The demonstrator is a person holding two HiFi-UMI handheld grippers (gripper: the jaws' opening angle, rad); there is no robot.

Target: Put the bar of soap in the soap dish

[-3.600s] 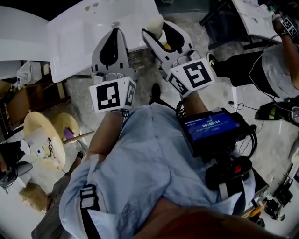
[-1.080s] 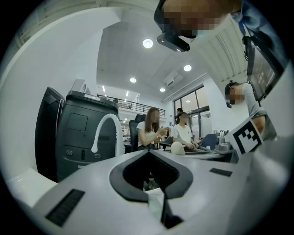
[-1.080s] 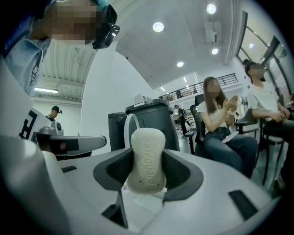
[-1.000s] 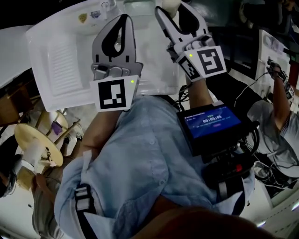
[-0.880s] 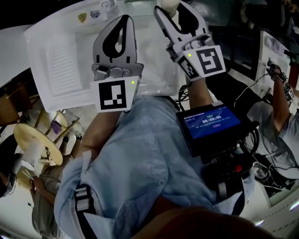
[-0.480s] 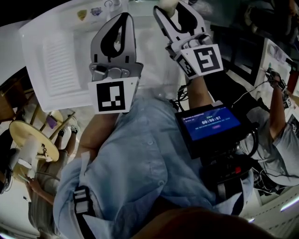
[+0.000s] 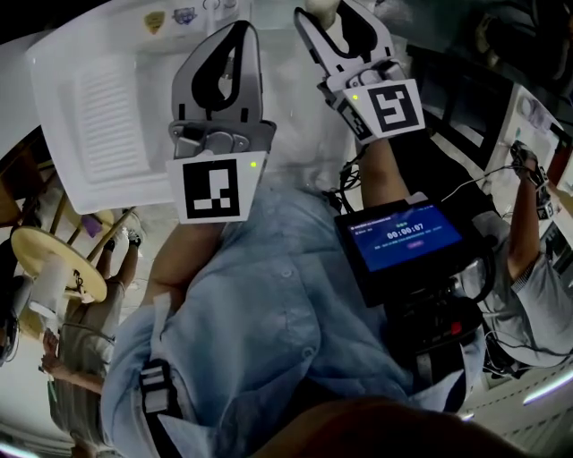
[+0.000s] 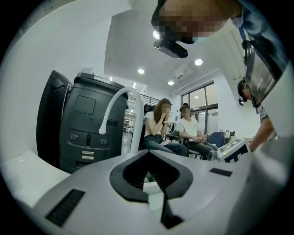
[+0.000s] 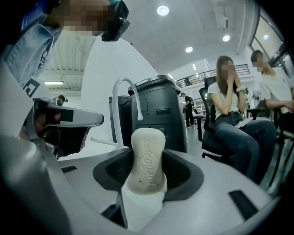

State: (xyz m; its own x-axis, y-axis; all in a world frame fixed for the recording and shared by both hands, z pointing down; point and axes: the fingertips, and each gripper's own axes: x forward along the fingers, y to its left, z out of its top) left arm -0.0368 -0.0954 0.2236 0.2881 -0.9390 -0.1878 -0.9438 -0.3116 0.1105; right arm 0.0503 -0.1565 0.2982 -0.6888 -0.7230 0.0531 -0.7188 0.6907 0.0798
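My right gripper (image 9: 146,186) is shut on a cream bar of soap (image 9: 146,158), which stands upright between its jaws with embossed lettering facing the camera. In the head view that soap (image 7: 320,7) pokes out at the top edge, held by the right gripper (image 7: 324,20) above the white sink (image 7: 98,116). My left gripper (image 7: 240,31) hangs beside it over the basin, jaws closed together with nothing in them; its tips (image 8: 154,195) meet. I cannot pick out a soap dish in any view.
A white curved faucet (image 9: 123,108) rises beyond the jaws, with a dark machine (image 8: 87,126) behind it. Small items (image 7: 170,16) sit on the sink's back ledge. People (image 9: 232,105) sit on chairs nearby. A round wooden table (image 7: 40,255) stands lower left.
Since 3.6 s ago both grippers have come from the sink's front edge to above the basin. Over the last second they hold nearly still, the soap staying in the right gripper.
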